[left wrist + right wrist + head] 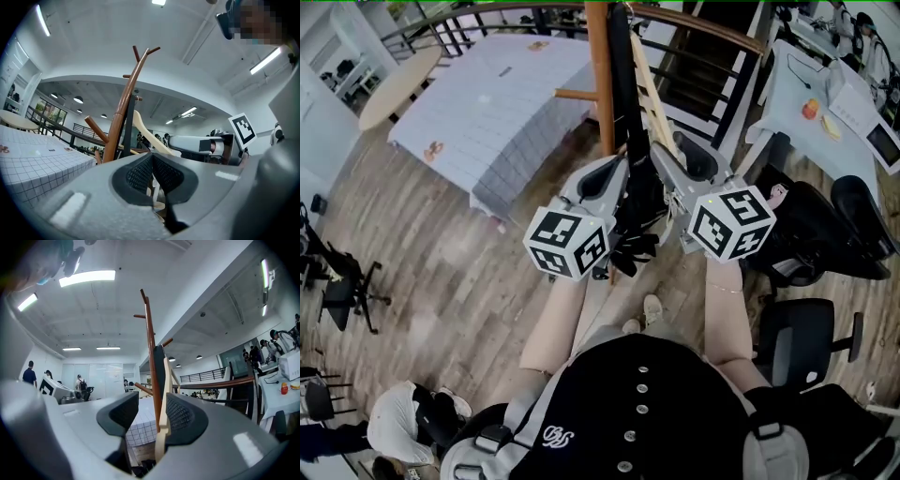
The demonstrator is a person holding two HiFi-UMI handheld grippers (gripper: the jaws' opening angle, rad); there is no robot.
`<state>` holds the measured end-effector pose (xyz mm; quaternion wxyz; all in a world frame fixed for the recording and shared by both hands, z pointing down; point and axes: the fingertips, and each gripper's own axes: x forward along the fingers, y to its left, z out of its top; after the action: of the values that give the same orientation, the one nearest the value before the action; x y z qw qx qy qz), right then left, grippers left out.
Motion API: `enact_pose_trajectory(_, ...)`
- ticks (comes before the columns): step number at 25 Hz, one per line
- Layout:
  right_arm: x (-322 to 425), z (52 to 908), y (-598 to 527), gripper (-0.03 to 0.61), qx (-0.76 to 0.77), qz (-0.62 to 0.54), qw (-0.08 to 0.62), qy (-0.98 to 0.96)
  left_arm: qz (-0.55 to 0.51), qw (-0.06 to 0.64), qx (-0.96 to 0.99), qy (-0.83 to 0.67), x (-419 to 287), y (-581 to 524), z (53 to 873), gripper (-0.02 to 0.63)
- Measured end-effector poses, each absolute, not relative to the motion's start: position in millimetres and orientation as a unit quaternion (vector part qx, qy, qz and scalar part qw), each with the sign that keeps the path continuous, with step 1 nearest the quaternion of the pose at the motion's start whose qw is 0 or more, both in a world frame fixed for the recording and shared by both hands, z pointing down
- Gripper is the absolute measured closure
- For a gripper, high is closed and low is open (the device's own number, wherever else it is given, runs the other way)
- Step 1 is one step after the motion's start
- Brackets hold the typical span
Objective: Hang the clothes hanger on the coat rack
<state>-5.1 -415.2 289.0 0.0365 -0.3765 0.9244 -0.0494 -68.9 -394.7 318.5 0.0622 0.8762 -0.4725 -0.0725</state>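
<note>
Big items first. White grid-pattern tablecloth table [492,108] sits upper left in head view, on wood plank floor [441,272]. Black office chairs [811,239] to the R.

Tall brown wooden coat rack [600,75] stands centre-top, just ahead of both tools. Its pole and short angled pegs show in L gripper view [123,110] and R gripper view [150,348].

I've got both tools raised w/ tips at the rack. Left gripper [623,167] is on the L side of the pole, and its marker cube [567,242] faces the head cam. Right gripper [663,157] is on the R side, w/ cube [731,223] alongside.

Pale wooden clothes hanger [653,101] lies nearly upright along the rack pole, just R of it. A narrow black strip [623,94] sits btwn the two; can't tell what it is.

Left gripper [152,165]: pad tips meet. A pale wood bit shows in the gap below them; can't tell if it's pinched.

Right gripper [152,399]: jaws apart. Hanger [164,399] stands btwn them, flat against the R-hand pad, w/ a clear gap to the other pad.
</note>
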Motion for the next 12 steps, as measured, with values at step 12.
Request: enact_pose_trajectory(12,15.8,281.8,-372.3,0.451,-0.391,-0.031,0.054,0.918,-0.089,0.066,0.892,-0.438,-49.1,-378.1,314.2,0.615)
